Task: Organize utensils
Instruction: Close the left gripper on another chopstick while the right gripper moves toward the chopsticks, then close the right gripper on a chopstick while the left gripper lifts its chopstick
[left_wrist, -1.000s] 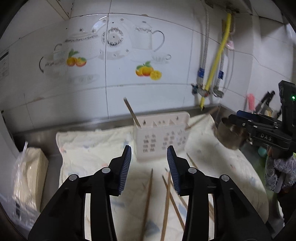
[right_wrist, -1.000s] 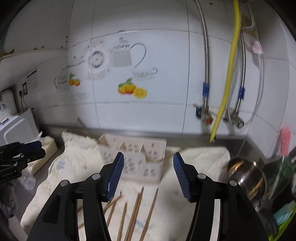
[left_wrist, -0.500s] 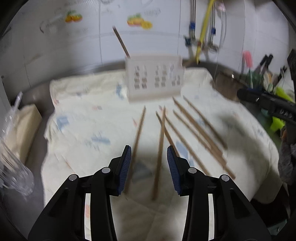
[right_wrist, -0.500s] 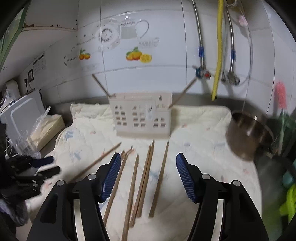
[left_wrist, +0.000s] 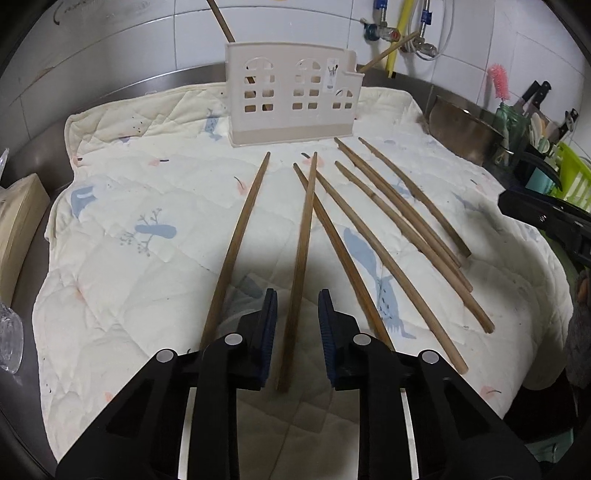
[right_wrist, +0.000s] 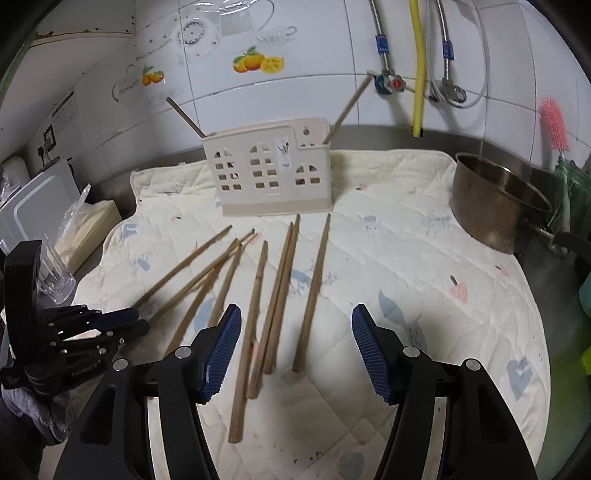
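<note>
A soft quilted cloth (left_wrist: 122, 192) covers the counter, likely so the chopsticks do not roll or slip. At the back of the cloth stands a cream holder (left_wrist: 291, 96) with little windows. Two chopsticks already lean in it, one at its left end and one at its right end. The holder seems to be where all the sticks should go.

The rest lie loose on the cloth in front of the holder, spread like a fan, so each can be picked up alone.

The left hand-held gripper (left_wrist: 295, 332) is low over the cloth. Its jaws are a little apart, one on each side of the second chopstick from the left (left_wrist: 301, 266). They have not closed on it yet.

The right hand-held gripper (right_wrist: 295, 350) is wide open and holds nothing. The near ends of several chopsticks (right_wrist: 273, 299) lie between its jaws.
</note>
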